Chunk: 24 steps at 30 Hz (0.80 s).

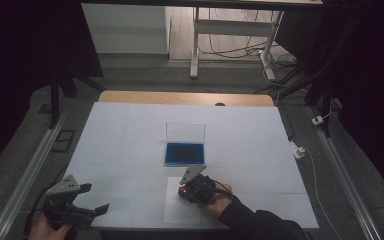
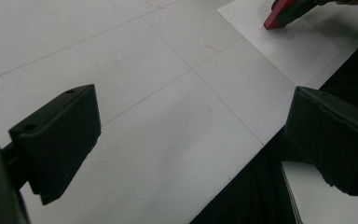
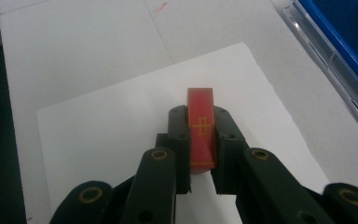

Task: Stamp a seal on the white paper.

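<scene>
White covering spreads over the bench [image 1: 130, 135], ringed by dark floor. Near its front edge lies a sheet of paper [image 1: 177, 207]; behind it a blue box [image 1: 184, 153] with its clear lid raised. The right gripper [image 3: 201, 140] has its fingers closed on a red block [image 3: 201, 128] above the paper; its own view shows gold lines on the block. The left gripper [image 1: 87, 200], at the front left corner, holds its fingers wide apart with nothing between them, bare bench ahead.

red block [image 3: 201, 130], yellow line pattern | blue tray [image 1: 184, 153] | white sheet [image 3: 121, 130] | black fingers [image 3: 181, 135]
</scene>
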{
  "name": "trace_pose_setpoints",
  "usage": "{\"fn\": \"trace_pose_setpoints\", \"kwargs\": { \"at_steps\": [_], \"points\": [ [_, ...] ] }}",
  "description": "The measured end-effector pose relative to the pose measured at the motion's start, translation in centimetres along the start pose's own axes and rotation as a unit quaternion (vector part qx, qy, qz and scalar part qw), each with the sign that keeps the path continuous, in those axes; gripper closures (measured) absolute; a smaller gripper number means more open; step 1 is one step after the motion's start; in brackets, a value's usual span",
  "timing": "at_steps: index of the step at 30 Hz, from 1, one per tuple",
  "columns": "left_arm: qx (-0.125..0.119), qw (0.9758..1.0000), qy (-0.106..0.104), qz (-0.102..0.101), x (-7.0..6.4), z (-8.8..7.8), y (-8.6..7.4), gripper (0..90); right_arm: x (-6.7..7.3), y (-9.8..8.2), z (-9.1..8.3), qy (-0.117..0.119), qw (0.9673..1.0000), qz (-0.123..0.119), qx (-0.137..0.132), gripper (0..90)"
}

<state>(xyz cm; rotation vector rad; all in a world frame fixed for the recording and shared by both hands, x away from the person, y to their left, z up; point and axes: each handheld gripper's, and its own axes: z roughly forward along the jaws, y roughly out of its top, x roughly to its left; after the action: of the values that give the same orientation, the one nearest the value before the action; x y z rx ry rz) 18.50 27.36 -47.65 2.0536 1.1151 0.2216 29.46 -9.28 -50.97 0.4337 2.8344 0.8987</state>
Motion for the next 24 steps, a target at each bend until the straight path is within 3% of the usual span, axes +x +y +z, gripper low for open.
{"fn": "trace_pose_setpoints", "kwargs": {
  "at_steps": [2,14,17,24],
  "points": [
    [-0.001,1.0000,0.000,-0.001,0.0,0.0,0.0,3.9,0.2,0.2,-0.1,-0.008,0.9999,-0.010,0.008,79.9],
    [-0.003,1.0000,-0.001,-0.003,0.0,-0.1,-0.1,3.9,-0.1,0.4,-0.2,-0.002,0.9999,0.005,0.012,79.4],
    [-0.004,1.0000,0.000,-0.004,0.0,-0.1,-0.1,3.9,-0.1,0.4,-0.4,0.006,0.9999,0.011,-0.001,79.3],
    [-0.004,1.0000,0.000,-0.003,0.0,-0.1,-0.1,3.9,-0.3,0.7,-1.5,0.000,0.9997,0.016,-0.020,79.3]
  ]
}}
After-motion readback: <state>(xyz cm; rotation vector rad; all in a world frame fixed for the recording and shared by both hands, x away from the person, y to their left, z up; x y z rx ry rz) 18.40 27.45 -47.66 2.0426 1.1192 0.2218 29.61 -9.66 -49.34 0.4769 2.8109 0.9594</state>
